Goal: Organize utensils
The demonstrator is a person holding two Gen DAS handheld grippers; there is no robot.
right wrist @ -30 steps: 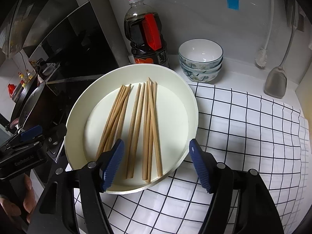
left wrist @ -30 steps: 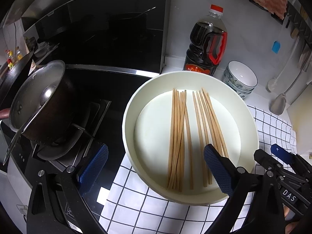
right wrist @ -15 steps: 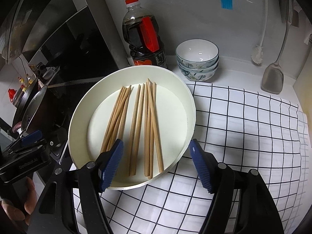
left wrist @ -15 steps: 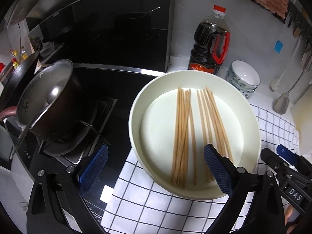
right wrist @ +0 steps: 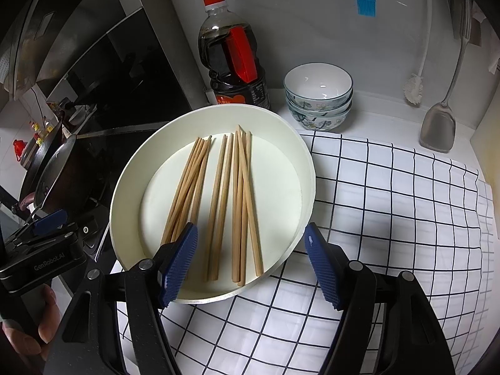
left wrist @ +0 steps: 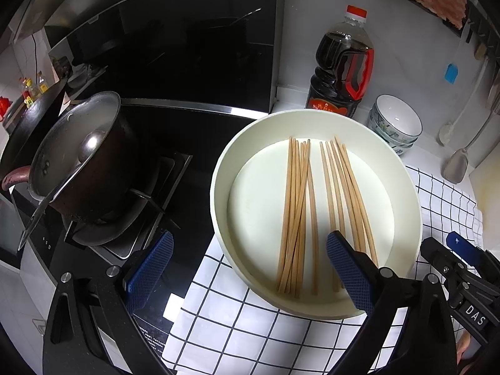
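Observation:
Several wooden chopsticks lie in two loose bunches inside a round white tray on the checked cloth. My left gripper hovers open over the tray's near left rim, one blue pad above the stove edge and the other above the right bunch. My right gripper is open too, spanning the tray's near right rim over the ends of the right bunch. Nothing is held by either. The left gripper's body and a hand show at the right wrist view's left edge.
A dark pot sits on the black stove at left. A soy sauce bottle and stacked bowls stand behind the tray. A spatula and brush hang on the wall at right. White checked cloth covers the counter.
Both views have drawn back slightly, so the tray looks a little smaller and farther. Chopsticks, tray and both grippers' openings look unchanged.

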